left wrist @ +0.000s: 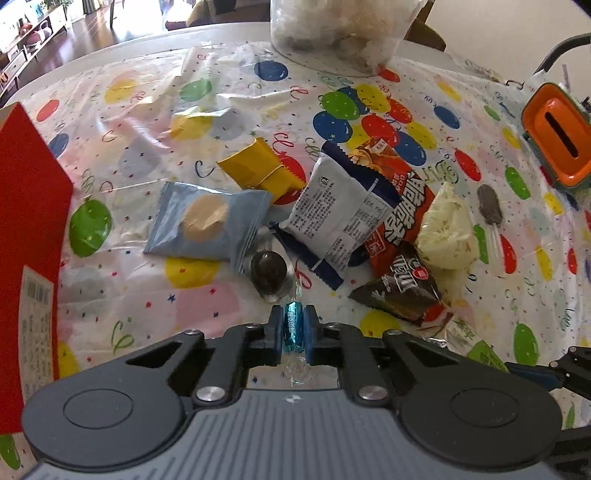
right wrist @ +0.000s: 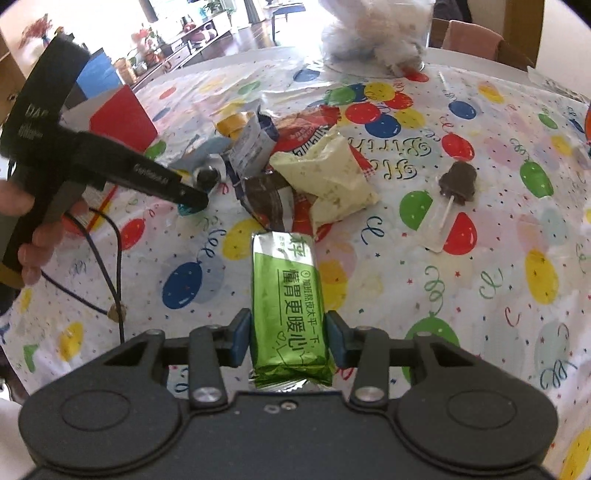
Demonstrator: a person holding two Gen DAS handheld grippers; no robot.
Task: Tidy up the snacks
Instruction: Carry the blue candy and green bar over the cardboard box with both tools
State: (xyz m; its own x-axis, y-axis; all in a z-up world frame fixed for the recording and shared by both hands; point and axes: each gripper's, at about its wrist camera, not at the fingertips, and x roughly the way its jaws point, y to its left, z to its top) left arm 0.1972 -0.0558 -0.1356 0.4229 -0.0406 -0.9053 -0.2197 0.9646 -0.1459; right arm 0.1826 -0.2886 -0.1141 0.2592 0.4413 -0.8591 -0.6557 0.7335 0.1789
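Note:
My left gripper (left wrist: 293,325) is shut on a small teal foil candy (left wrist: 293,326) with clear twisted ends, just above the balloon-print tablecloth (left wrist: 147,295). Ahead of it lies a heap of snacks: a pale blue cookie packet (left wrist: 207,221), a yellow packet (left wrist: 258,170), a white-and-navy packet (left wrist: 340,214), a red bag (left wrist: 402,206), a round dark chocolate (left wrist: 267,273), a cream packet (left wrist: 447,232). My right gripper (right wrist: 288,332) is shut on a green foil bar (right wrist: 286,302), held above the cloth. The left gripper (right wrist: 192,199) shows at the left of the right wrist view, tips down by the heap.
A red box (left wrist: 29,221) stands at the left edge. A clear tub (left wrist: 340,33) of white wrapped items sits at the back. An orange container (left wrist: 557,144) is at the right. A chocolate lollipop (right wrist: 458,181) lies right of the heap. A cable (right wrist: 110,266) trails across the cloth.

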